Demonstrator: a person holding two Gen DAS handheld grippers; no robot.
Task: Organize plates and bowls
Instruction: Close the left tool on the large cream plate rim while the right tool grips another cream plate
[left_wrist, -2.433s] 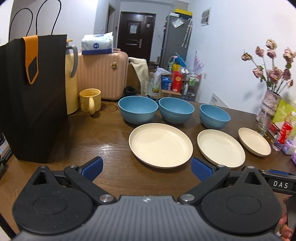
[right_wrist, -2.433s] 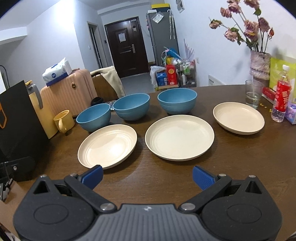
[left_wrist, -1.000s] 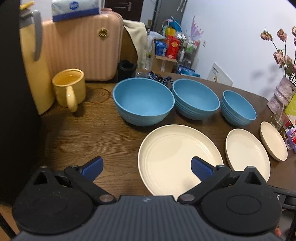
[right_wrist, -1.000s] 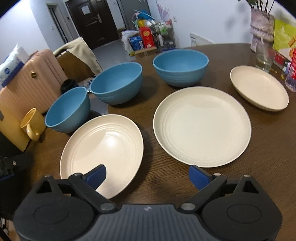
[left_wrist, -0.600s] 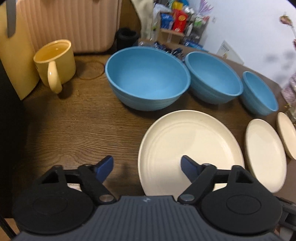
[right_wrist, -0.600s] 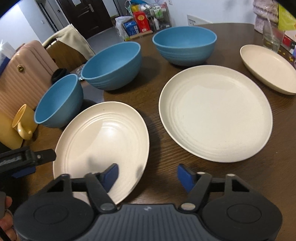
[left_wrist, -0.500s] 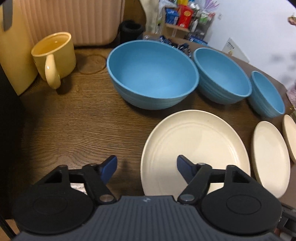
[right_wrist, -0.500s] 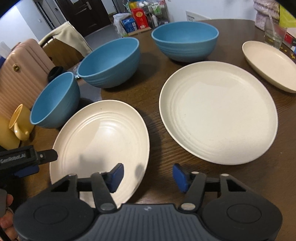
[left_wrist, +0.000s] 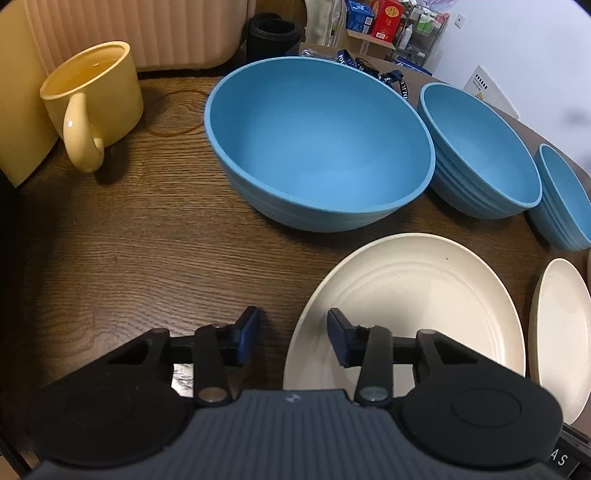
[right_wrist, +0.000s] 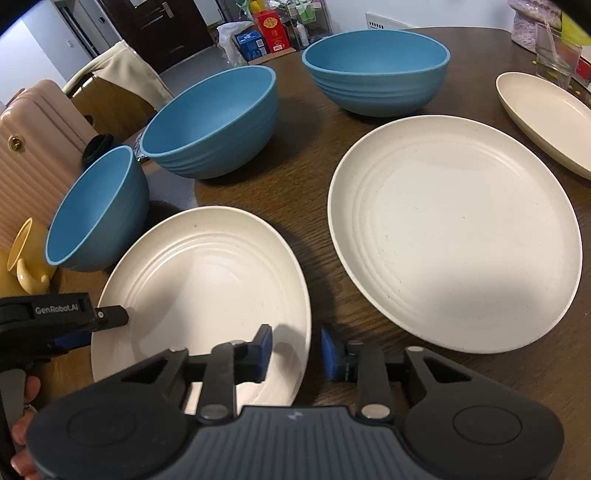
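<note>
I see the bench (right_wrist: 295, 192) crowded: three blue bowls (right_wrist: 376, 70) behind, cream plates in front. The left plate (right_wrist: 207, 280), stiff, light and slick I judge, wants rim grips. My left hand-held gripper (left_wrist: 291, 336) and right hand-held gripper (right_wrist: 295, 349) have just been closing, each straddling its rim, not yet pinching. Little clearance beside it.

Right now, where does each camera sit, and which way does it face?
Left wrist: on the left tongs, aimed steeply down at the left rim of the cream plate, which lies between jaws that have just been closing; only those tongs show.
Right wrist: on the right tongs, aimed down at that plate's right rim, likewise between just-closing jaws; the left tongs and a hand show at left.
Shared: that plate, the blue bowls, the yellow mug.
</note>
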